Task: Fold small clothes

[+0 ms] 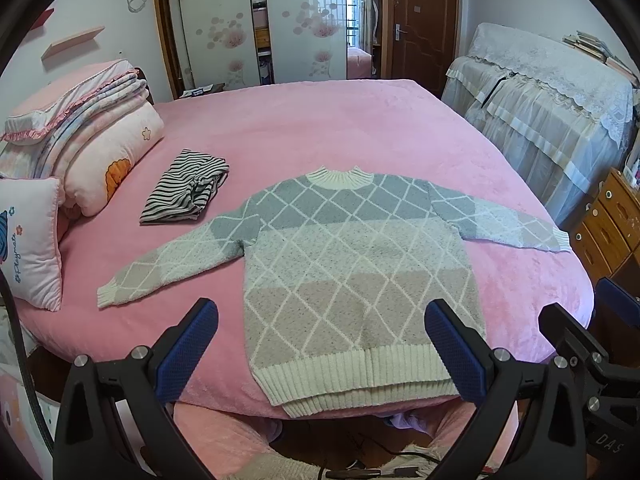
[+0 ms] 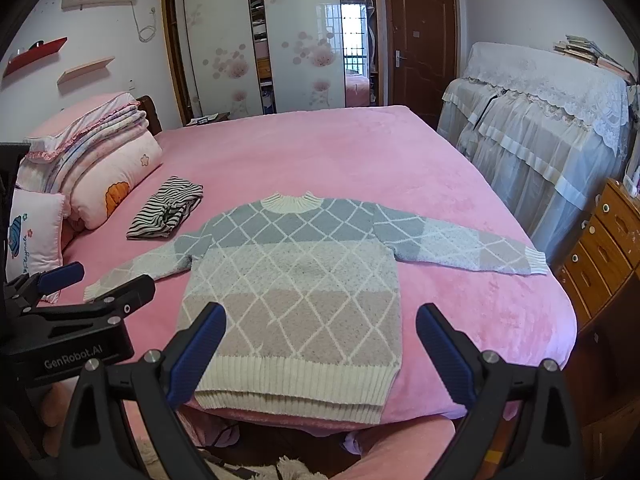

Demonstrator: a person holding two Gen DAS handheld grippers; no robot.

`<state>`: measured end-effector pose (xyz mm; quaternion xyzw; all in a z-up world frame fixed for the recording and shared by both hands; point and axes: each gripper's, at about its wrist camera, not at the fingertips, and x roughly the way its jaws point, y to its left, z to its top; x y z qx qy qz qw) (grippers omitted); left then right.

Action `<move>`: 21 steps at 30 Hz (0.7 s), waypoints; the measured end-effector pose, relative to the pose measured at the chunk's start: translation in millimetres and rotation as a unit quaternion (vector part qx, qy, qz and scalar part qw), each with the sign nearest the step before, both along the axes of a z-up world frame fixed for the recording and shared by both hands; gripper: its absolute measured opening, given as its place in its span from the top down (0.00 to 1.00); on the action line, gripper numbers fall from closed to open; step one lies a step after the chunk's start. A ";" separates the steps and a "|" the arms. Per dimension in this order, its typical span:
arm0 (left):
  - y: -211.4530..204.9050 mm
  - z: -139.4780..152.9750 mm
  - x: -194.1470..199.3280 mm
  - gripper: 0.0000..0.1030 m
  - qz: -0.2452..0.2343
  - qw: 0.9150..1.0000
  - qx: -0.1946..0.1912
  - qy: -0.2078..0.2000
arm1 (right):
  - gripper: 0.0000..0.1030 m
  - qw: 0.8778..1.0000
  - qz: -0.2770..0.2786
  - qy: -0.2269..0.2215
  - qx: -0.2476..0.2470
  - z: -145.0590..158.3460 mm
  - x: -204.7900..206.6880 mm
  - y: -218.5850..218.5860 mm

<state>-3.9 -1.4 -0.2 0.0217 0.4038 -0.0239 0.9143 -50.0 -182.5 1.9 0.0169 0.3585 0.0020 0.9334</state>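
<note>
A small knit sweater (image 1: 352, 256) (image 2: 296, 280) with a diamond pattern in grey, pale and beige bands lies flat on the pink bed, both sleeves spread out, cream hem at the near edge. A folded black-and-white striped garment (image 1: 186, 194) (image 2: 166, 210) rests to its left. My left gripper (image 1: 322, 312) hovers open above the hem, nothing between its blue pads. My right gripper (image 2: 320, 318) also hangs open over the sweater's lower part, empty. The right gripper's black body (image 1: 580, 344) shows at the right edge of the left wrist view; the left gripper's body (image 2: 76, 312) shows at the left of the right wrist view.
A stack of folded quilts and pillows (image 1: 80, 132) (image 2: 92, 160) fills the bed's left side. A lace-covered piece of furniture (image 1: 540, 104) (image 2: 540, 120) and a wooden drawer chest (image 1: 608, 224) (image 2: 608, 248) stand to the right. A wardrobe and brown door (image 1: 420, 20) are behind.
</note>
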 end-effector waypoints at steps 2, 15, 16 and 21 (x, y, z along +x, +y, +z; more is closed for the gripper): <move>-0.3 0.0 1.3 0.00 0.001 1.000 -0.003 0.001 | 0.06 1.000 0.000 -0.002 0.002 0.1 -0.9 -0.6; 3.7 -2.6 0.7 0.00 0.012 1.000 -0.016 0.002 | 0.06 1.000 0.000 0.003 0.024 -1.6 1.2 -4.3; 4.2 -2.7 0.8 0.00 0.013 1.000 -0.017 0.001 | 0.06 1.000 0.001 0.001 0.020 -1.6 0.8 -3.1; 7.1 -3.3 5.9 0.00 0.018 1.000 -0.016 0.002 | 0.06 1.000 0.005 -0.002 0.011 -1.1 4.4 2.9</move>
